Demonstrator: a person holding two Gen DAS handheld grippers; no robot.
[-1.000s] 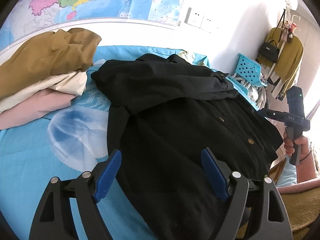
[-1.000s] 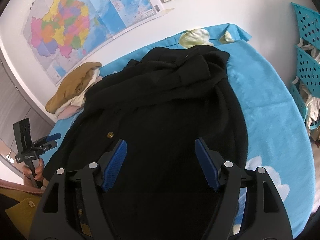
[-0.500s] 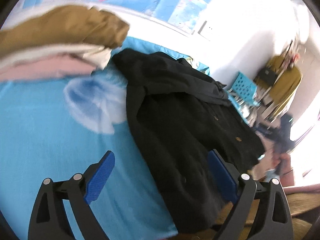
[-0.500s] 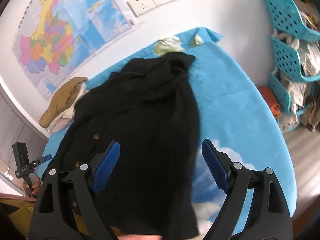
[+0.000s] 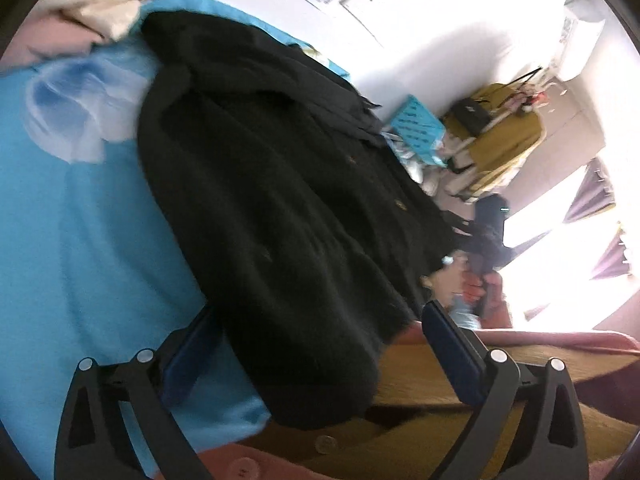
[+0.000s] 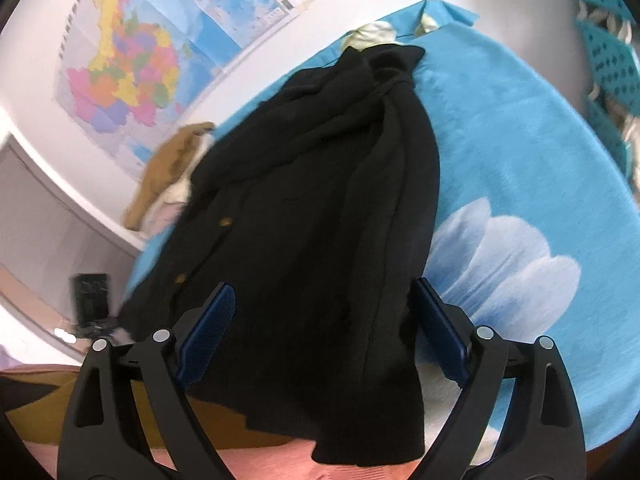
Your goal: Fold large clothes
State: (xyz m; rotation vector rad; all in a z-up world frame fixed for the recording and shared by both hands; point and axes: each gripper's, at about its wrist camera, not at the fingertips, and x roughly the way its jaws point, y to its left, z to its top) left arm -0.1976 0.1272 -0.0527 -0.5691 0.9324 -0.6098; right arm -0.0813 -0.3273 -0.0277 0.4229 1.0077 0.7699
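Since a second ago both your hands have dropped toward the near hem of the coat (image 6: 320, 208), and both sets of jaws have just been opening. The left tongs (image 5: 316, 354) stand wide, hem corner between the pads but not pinched; the blue pads clear the cloth on both sides as far as the blurred left view shows. The right tongs (image 6: 320, 332) are likewise spread, straddling the other hem corner, with nothing gripped.

The coat lies lengthwise on the bed (image 6: 520, 128), collar end far toward the wall, hem hanging slightly over the near edge. Judgement: you are set to pinch the two hem corners for a first fold toward the collar; the fold itself is not yet begun.

Materials: the coat is black, thick and fuzzy, probably wool-like, with small brass-coloured buttons (image 6: 226, 222) down the front. Upper half is bunched, sleeves crossed over the chest in soft ridges; lower half lies flatter. The sheet is smooth blue cotton with pale cloud prints. A stack (image 5: 100, 12) of tan, cream and pink garments sits at the far left corner, just beside the coat's shoulder. Heavy cloth may slip from a shallow pinch.
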